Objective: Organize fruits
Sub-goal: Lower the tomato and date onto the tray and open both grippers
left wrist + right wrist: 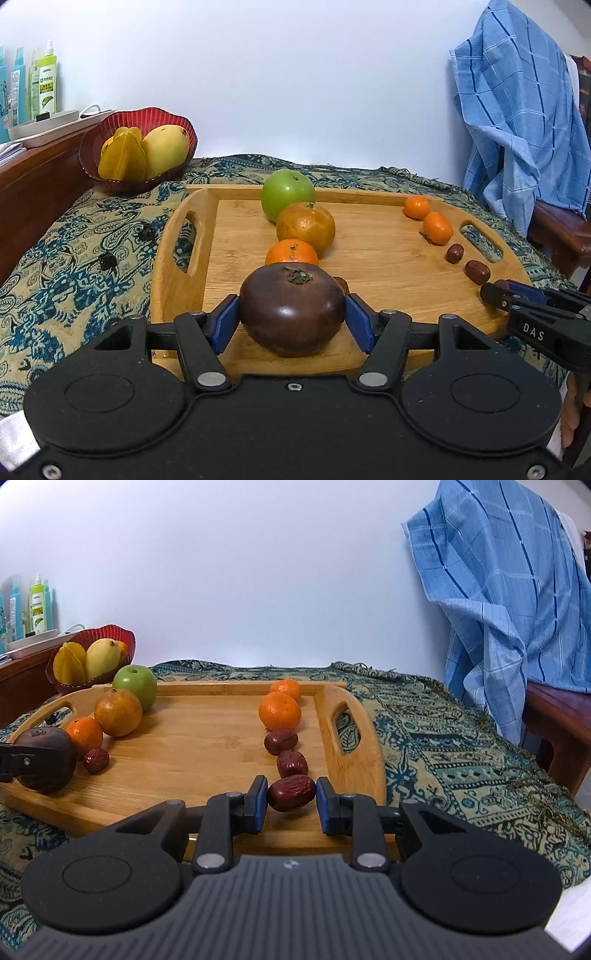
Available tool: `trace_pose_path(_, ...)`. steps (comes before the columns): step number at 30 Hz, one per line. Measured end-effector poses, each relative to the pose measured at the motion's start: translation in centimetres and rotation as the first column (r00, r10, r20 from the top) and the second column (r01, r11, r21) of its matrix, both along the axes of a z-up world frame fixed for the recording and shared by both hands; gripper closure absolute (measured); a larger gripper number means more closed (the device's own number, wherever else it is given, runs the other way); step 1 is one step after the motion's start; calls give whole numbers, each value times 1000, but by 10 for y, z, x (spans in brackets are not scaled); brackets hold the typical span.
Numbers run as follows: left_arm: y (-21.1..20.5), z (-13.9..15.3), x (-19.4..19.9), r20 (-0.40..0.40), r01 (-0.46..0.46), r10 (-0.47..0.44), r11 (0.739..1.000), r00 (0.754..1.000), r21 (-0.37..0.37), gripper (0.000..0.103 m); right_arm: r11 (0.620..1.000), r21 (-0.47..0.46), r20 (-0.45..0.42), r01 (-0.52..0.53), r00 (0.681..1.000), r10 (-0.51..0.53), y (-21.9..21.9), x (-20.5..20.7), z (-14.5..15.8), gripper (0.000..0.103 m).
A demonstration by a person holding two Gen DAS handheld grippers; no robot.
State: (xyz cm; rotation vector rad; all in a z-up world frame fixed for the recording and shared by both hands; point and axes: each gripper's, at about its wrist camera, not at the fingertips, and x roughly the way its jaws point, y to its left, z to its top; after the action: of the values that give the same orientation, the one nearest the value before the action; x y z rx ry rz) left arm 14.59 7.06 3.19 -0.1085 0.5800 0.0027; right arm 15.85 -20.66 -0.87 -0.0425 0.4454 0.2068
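Fruits were gripped: dark persimmon (291,308) by left gripper (291,321), jujube (291,792) by right gripper (291,801); both were best lowered gently at the tray's (207,716) near edge.

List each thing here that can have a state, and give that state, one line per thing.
left gripper: shut on the dark purple fruit
right gripper: shut on a red date
wooden tray: flat, holding two rows of fruit
red bowl: upright, holding yellow fruit
blue cloth: draped over furniture
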Motion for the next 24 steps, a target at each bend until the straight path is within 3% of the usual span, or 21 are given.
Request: trace_pose_path(24,-1,-1,-2,6,2,-2,1000,1000,10,42,1000,-11,-1,-5,1000,5,2,0,-1,69)
